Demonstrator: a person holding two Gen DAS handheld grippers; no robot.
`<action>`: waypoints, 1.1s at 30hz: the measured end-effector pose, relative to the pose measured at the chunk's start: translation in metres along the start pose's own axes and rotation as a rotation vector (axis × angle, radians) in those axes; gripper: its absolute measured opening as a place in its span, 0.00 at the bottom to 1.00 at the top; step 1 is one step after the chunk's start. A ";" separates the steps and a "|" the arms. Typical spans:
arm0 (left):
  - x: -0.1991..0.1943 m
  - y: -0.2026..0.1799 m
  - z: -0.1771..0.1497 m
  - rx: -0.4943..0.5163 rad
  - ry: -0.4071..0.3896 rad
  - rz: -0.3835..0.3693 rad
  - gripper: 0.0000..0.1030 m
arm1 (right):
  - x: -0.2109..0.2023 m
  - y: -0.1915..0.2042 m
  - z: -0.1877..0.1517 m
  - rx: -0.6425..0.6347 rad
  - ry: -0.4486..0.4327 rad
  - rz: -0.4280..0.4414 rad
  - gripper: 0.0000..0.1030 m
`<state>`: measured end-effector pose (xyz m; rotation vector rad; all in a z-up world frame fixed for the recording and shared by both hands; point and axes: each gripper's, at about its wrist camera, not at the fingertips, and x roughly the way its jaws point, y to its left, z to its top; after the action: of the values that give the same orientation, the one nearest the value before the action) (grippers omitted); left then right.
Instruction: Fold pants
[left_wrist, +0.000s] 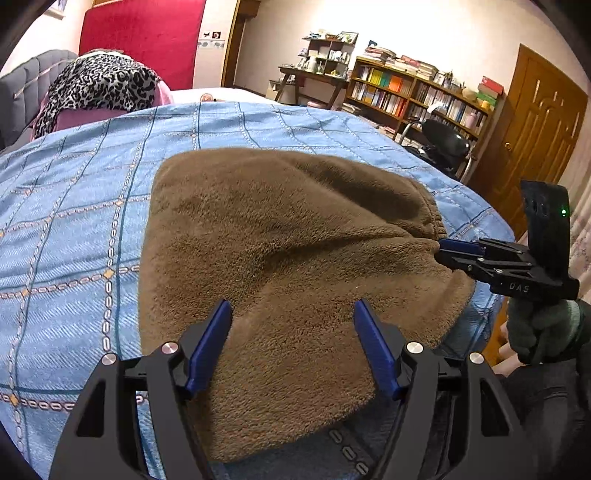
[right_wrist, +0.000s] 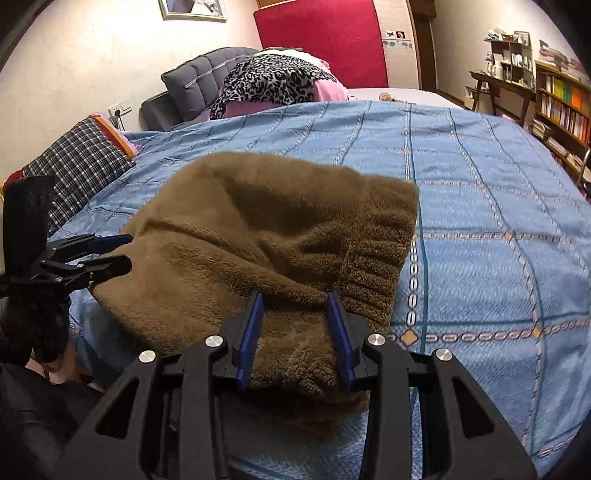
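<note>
Lying near the front edge of the bed (left_wrist: 74, 206), the brown fleece pants (left_wrist: 280, 251) are already folded into a thick bundle on the blue checked cover. The ribbed waistband (right_wrist: 373, 258) is on the right side of the bundle, and the long axis seems to run from left to right along that front edge.

The left gripper (left_wrist: 291, 347) stands wide open over the near left part of the pants, with fabric between its blue fingers (left_wrist: 208, 347) but not pinched. The right gripper (right_wrist: 295, 332) is narrower. Its fingers sit on both sides of a raised ridge of fleece just beside the waistband, and I cannot tell for sure if they press it or only frame it.

I judge that the next fold goes across the long axis. The right gripper is nearer to the waistband end, so it probably leads, while the left one must first close on its side.
</note>
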<state>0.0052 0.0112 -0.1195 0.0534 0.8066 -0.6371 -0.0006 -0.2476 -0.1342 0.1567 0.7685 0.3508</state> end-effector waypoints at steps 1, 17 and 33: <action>0.001 0.000 -0.001 0.001 -0.001 0.004 0.67 | 0.001 -0.003 -0.002 0.014 -0.005 0.005 0.36; -0.035 -0.018 0.029 -0.101 -0.063 0.178 0.91 | -0.048 0.023 0.013 0.001 -0.102 0.032 0.72; -0.048 -0.044 0.041 -0.139 -0.023 0.339 0.93 | -0.083 0.041 0.008 -0.031 -0.148 -0.066 0.94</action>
<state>-0.0168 -0.0113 -0.0490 0.0545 0.7951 -0.2604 -0.0607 -0.2396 -0.0630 0.1264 0.6207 0.2852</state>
